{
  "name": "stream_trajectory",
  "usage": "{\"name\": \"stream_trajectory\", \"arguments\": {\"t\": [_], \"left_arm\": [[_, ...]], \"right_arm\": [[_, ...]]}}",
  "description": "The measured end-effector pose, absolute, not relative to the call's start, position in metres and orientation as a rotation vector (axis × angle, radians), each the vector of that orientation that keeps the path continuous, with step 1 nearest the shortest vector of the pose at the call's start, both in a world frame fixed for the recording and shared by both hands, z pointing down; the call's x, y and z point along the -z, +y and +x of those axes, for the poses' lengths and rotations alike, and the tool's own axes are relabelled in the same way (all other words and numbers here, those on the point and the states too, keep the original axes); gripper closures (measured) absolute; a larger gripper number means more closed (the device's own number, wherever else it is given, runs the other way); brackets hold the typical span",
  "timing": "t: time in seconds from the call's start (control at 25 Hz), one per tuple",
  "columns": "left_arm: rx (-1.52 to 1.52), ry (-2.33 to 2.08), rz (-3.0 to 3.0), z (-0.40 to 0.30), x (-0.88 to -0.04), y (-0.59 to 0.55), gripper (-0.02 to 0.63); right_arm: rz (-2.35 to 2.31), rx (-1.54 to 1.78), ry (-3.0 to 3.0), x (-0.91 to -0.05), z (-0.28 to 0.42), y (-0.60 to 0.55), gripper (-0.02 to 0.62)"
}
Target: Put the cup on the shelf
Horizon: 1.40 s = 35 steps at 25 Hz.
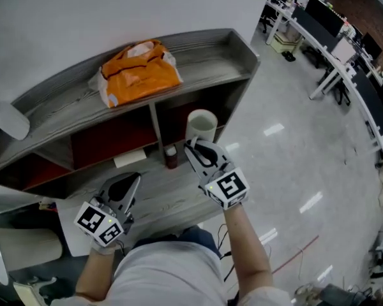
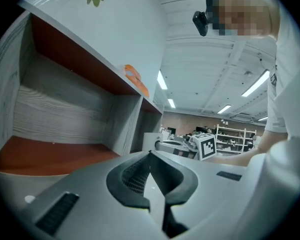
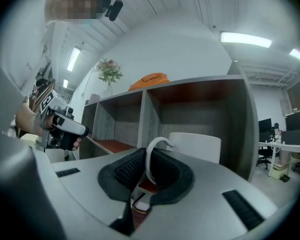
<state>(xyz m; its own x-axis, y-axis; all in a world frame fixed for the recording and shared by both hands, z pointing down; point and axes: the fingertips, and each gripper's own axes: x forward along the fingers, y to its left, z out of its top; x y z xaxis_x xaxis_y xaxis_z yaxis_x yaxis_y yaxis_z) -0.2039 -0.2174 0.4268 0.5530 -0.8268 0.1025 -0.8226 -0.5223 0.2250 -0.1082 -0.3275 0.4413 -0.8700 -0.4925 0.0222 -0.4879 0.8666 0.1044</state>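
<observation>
A white cup (image 1: 201,125) hangs by its handle from my right gripper (image 1: 195,146), just in front of the right-hand lower compartment of the grey shelf unit (image 1: 207,56). In the right gripper view the pads (image 3: 127,171) are shut on the thin white handle (image 3: 151,156), and the cup body (image 3: 195,146) stands beyond them, before the open compartment. My left gripper (image 1: 133,182) is lower left, over the shelf's bottom board, shut with nothing in it (image 2: 149,176); it faces the left compartment (image 2: 65,114).
An orange bag (image 1: 139,72) lies on the shelf top. A small brown bottle (image 1: 172,157) stands on the bottom board by the divider, just left of the cup. A vase of flowers (image 3: 109,74) is at the shelf top's far left. Desks and chairs (image 1: 332,30) line the room's right.
</observation>
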Motion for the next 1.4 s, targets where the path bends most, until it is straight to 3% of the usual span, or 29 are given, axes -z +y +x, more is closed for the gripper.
{"name": "stream_trajectory", "arguments": {"t": [0.64, 1.4], "left_arm": [[0.044, -1.682, 2.289, -0.213, -0.442, -0.209, 0.591], [0.048, -1.759, 2.202, -0.213, -0.454, -0.204, 0.591]], "right_arm": [[0.381, 0.132, -3.001, -0.495, -0.157, -0.367, 0.555], [0.423, -0.033, -2.928, -0.519, -0.174, -0.39, 0.555]]}}
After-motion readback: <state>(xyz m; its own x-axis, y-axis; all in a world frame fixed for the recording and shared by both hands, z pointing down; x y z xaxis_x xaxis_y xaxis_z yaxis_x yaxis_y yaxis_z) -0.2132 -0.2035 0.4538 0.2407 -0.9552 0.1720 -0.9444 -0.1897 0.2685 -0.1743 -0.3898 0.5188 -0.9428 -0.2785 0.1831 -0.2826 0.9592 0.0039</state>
